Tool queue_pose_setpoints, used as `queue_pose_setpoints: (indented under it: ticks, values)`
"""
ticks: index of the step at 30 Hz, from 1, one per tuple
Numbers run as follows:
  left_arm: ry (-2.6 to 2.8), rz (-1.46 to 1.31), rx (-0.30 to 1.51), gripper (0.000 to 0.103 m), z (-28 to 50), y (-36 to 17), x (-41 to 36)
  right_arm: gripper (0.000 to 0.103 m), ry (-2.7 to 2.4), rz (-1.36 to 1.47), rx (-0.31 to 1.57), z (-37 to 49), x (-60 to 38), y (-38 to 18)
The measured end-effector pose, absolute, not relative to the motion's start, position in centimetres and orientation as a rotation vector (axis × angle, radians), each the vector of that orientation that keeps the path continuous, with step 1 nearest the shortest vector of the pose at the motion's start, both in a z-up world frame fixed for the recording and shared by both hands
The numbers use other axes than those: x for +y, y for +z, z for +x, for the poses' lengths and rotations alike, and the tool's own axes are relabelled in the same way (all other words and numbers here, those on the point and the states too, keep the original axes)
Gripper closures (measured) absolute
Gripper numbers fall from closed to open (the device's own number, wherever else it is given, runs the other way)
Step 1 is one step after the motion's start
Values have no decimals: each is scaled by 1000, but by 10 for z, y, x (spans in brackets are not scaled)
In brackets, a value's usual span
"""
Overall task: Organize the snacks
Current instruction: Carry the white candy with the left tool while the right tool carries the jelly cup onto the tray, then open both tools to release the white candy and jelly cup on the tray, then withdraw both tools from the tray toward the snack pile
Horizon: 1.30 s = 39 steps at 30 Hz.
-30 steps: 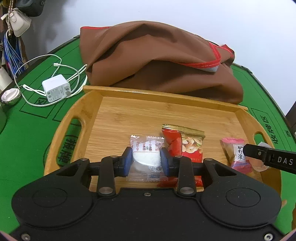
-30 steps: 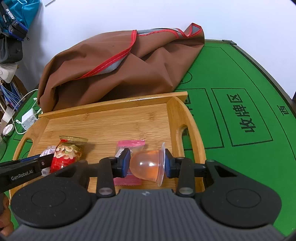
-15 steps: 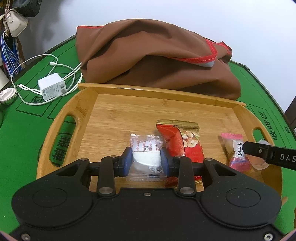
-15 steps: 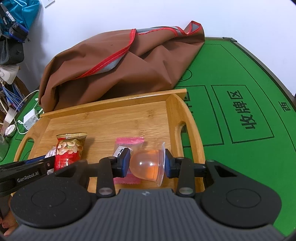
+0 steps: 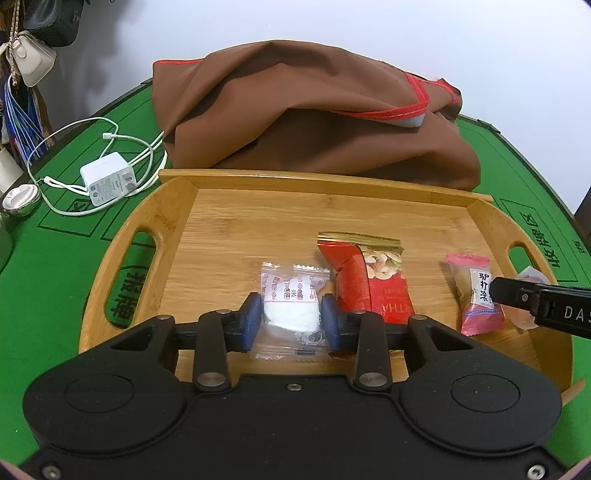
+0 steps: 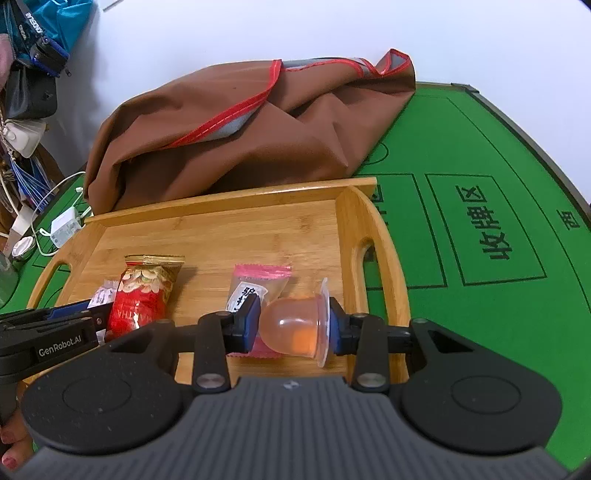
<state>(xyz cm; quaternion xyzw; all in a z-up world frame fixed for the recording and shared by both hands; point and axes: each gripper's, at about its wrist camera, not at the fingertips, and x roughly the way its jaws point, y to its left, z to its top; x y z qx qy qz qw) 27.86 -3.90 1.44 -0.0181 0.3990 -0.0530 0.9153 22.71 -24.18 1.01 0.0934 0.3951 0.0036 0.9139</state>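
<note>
Both views are bright and evenly lit, colours saturated on the green surface [image 5: 55,295]. Shadows are soft and short. The white wall [image 6: 258,33] is nearly blown out. Strong fisheye bending curves the wooden tray [image 5: 258,177] edges; corners darken; focus is sharp throughout

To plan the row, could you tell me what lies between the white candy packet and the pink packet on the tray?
The red nut packet lies between the white candy packet and the pink packet; the left wrist view shows it.

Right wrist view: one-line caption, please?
Right claw grips a jelly cup over the wooden tray, beside a pink candy.
</note>
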Motion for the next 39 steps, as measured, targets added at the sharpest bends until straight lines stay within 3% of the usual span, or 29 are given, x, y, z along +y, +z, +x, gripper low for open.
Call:
queue_pose_setpoints:
  ticks: [4, 9, 14, 17, 22, 31, 39]
  values:
    - [-104, -23, 819, 64, 276, 14, -40, 60, 12, 194, 816, 225, -243, 10]
    - [-90, -11, 817, 57, 274, 13, -40, 52, 14, 193, 817, 222, -245, 9]
    - [-83, -4, 814, 51, 270, 13, -38, 51, 16, 188, 819, 219, -246, 8]
    - [-80, 0, 803, 42, 265, 15, -37, 48, 19, 188, 814, 216, -247, 9]
    - [-98, 19, 761, 19, 252, 23, -36, 44, 32, 177, 800, 206, -246, 12]
    - [-142, 52, 696, 9, 216, 39, -36, 28, 91, 179, 764, 177, -247, 22]
    - [-216, 67, 642, 8, 173, 48, -39, 17, 160, 145, 711, 134, -243, 35]
